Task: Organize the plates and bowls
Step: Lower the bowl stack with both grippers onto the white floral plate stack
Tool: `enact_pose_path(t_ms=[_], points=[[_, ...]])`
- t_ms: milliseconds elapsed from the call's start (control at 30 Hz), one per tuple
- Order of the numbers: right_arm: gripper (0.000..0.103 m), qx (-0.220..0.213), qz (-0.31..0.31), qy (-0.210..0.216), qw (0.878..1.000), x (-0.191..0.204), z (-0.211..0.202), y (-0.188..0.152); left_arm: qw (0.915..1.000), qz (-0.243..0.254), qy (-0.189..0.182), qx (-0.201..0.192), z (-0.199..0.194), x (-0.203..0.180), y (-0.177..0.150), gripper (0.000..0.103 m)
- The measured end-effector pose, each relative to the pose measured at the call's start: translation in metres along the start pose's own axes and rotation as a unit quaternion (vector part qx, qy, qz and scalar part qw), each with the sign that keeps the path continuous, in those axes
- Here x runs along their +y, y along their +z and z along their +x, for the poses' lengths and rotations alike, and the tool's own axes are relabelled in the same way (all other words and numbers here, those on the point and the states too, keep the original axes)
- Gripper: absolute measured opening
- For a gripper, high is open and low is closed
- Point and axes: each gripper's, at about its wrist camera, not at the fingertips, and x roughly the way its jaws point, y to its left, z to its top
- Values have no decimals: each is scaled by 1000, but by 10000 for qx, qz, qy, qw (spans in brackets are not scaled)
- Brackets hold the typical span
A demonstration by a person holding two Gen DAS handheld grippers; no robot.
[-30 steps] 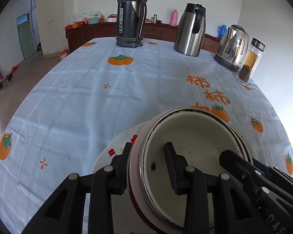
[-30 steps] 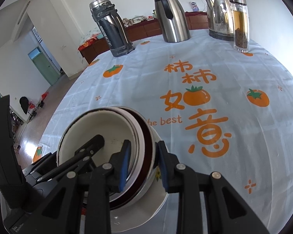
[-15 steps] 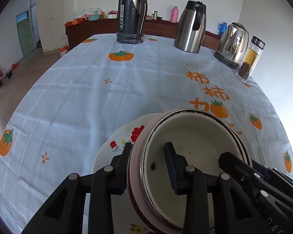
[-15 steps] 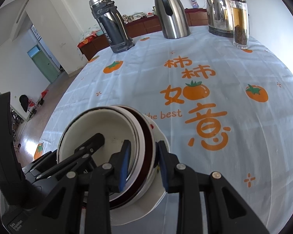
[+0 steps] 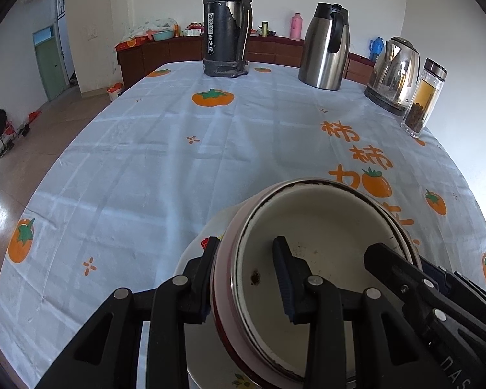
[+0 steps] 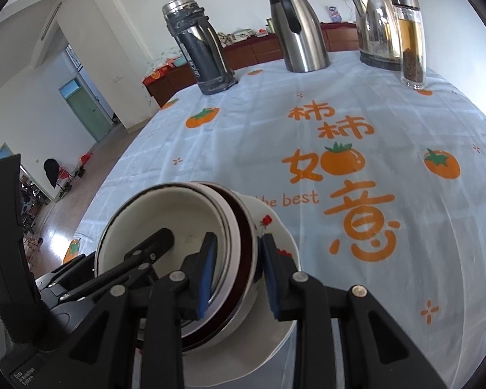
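Left wrist view: the left tool (image 5: 248, 270) is clamped on the near-left wall of the stacked bowls (image 5: 324, 253), one blue-padded finger outside the pink wall and the other inside the white interior. The bowls sit on a white flowered plate (image 5: 197, 253) at the near edge of the counter (image 5: 178, 162), which carries a pale blue cloth printed with orange persimmons. The right tool (image 5: 405, 278) reaches in from the right, over the bowls' right rim. Far across the counter stand a dark thermos (image 5: 226, 22), a steel carafe (image 5: 325, 45), an electric kettle (image 5: 395, 71) and a glass tea bottle (image 5: 424, 97) at far right.

Right wrist view: the right tool (image 6: 238, 272) straddles the right wall of the stacked bowls (image 6: 178, 227); its left pad is inside against the wall, while the right pad stands just beside the dark outer rim, so whether it truly presses I cannot tell. The flowered plate (image 6: 275, 227) lies beneath, showing to the right of the bowls. The left tool (image 6: 139, 259) enters from the left, one finger inside the top bowl. The thermos (image 6: 201, 45), carafe (image 6: 298, 29), kettle (image 6: 376, 26) and tea bottle (image 6: 411, 39) line the far side.
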Motion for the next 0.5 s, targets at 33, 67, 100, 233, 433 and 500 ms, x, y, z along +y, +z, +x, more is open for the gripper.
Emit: enact_pose_path(t_ms=[33,67,100,233,433,500], points=[[28,16,-6,-7,10000,0,0,0,10000,7,1,5,0,0,0,37],[28,30,-6,-14,10000,0,0,1,10000,8,-2,12,0,0,0,37],[28,46,-4,-25,10000,1,0,0,10000,9,-6,16,0,0,0,37],[28,110,-36,-46,9999,2,0,1,10000,2,-16,38,-1,0,1,37],[28,90,26,-32,10000,-1,-3,-2,10000,-23,-45,44,-2,0,-1,37],[29,58,16,-17,10000,-1,-3,-3,10000,-48,-52,54,-2,0,-1,37]])
